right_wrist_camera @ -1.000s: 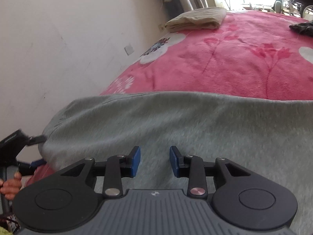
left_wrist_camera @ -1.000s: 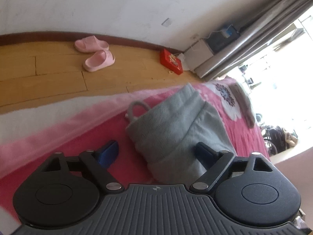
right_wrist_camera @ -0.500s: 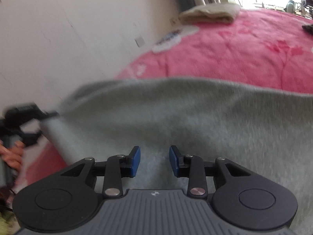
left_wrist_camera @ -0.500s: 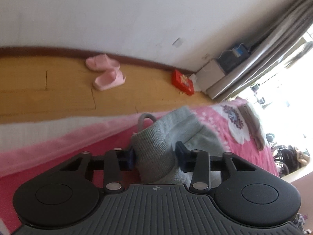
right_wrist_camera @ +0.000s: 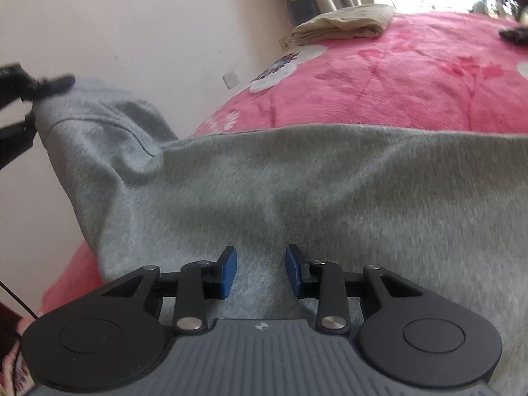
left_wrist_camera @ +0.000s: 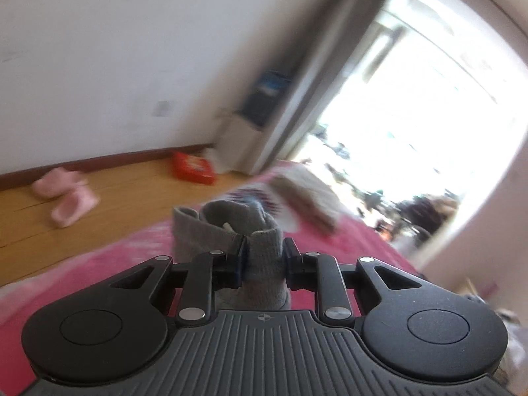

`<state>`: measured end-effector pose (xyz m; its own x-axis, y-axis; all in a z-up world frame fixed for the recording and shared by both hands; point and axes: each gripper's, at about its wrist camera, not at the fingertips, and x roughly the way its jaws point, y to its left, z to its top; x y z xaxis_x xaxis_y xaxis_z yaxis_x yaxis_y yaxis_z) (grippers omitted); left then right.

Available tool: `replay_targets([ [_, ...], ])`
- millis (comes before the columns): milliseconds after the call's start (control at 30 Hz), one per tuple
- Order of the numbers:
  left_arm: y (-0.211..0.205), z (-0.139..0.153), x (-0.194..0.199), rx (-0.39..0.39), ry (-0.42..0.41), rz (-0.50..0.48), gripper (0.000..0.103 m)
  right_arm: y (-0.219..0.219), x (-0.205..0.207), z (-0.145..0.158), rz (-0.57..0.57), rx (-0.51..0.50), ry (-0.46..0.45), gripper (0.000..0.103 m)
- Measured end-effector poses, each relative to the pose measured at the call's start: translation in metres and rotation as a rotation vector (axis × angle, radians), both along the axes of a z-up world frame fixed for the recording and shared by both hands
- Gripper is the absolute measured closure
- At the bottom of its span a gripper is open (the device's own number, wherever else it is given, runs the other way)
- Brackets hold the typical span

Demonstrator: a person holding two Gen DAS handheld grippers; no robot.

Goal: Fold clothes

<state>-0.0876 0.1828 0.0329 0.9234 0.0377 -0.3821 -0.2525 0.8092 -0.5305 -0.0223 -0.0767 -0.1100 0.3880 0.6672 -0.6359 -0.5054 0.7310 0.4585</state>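
A grey fleece garment point(right_wrist_camera: 330, 181) lies spread on the pink flowered blanket point(right_wrist_camera: 412, 76). My left gripper point(left_wrist_camera: 264, 260) has a bunched corner of the grey garment point(left_wrist_camera: 211, 227) between its pads; the jaws are closing on it and hold it above the bed. In the right wrist view that raised corner hangs from the left gripper's fingers point(right_wrist_camera: 52, 82) at the far left. My right gripper point(right_wrist_camera: 260, 264) hovers low over the middle of the garment, jaws partly apart with nothing pinched between them.
A folded beige garment point(right_wrist_camera: 343, 24) lies at the far end of the bed near the curtain point(left_wrist_camera: 307, 76). Beside the bed is wooden floor with pink slippers point(left_wrist_camera: 66, 198) and a red box point(left_wrist_camera: 193, 171). A white wall runs along the left.
The left gripper's jaws came together on the garment's corner and lifted it off the bed while the view swung toward the window. The right gripper stayed over the cloth.
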Motion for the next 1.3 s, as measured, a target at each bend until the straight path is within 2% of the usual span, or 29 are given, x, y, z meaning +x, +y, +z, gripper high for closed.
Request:
replay_targets([
  [200, -0.064, 0.015, 0.026, 0.075, -0.044, -0.206, 0.083, -0.029, 0.015, -0.014, -0.076, 0.201, 0.165, 0.068],
  [400, -0.134, 0.005, 0.055, 0.134, -0.024, -0.422, 0.083, -0.081, 0.025, -0.028, -0.194, 0.438, 0.33, 0.068],
  [500, -0.168, -0.013, 0.063, 0.172, 0.022, -0.544, 0.083, -0.127, 0.025, -0.031, -0.326, 0.512, 0.352, 0.068],
  [600, -0.201, -0.04, 0.075, 0.215, 0.123, -0.677, 0.081, -0.176, 0.024, -0.031, -0.484, 0.568, 0.345, 0.068],
  [633, -0.212, -0.051, 0.078, 0.233, 0.178, -0.714, 0.075, -0.19, 0.024, -0.03, -0.539, 0.57, 0.333, 0.068],
  [733, -0.226, -0.074, 0.081, 0.232, 0.267, -0.799, 0.074, -0.224, 0.021, -0.016, -0.688, 0.494, 0.258, 0.067],
  [767, -0.226, -0.073, 0.079, 0.237, 0.261, -0.807, 0.072, -0.232, 0.02, -0.011, -0.724, 0.464, 0.24, 0.067],
  [833, -0.224, -0.067, 0.072, 0.254, 0.23, -0.809, 0.058, -0.238, 0.02, 0.004, -0.763, 0.396, 0.218, 0.061],
  [933, -0.218, -0.056, 0.062, 0.278, 0.184, -0.788, 0.049, -0.231, 0.025, 0.042, -0.717, 0.28, 0.177, 0.056],
  [967, -0.215, -0.052, 0.06, 0.282, 0.171, -0.774, 0.047, -0.227, 0.026, 0.056, -0.69, 0.245, 0.165, 0.053],
  [1033, -0.209, -0.045, 0.058, 0.294, 0.163, -0.741, 0.045, -0.221, 0.031, 0.079, -0.634, 0.193, 0.145, 0.037],
  [1100, -0.206, -0.041, 0.058, 0.321, 0.163, -0.704, 0.045, -0.213, 0.033, 0.095, -0.576, 0.166, 0.13, 0.03],
  [1233, -0.194, -0.033, 0.056, 0.389, 0.171, -0.588, 0.043, -0.206, 0.025, 0.098, -0.533, 0.143, 0.146, 0.029],
  [1300, -0.18, -0.031, 0.056, 0.381, 0.179, -0.523, 0.043, -0.203, 0.021, 0.093, -0.518, 0.15, 0.172, 0.029],
])
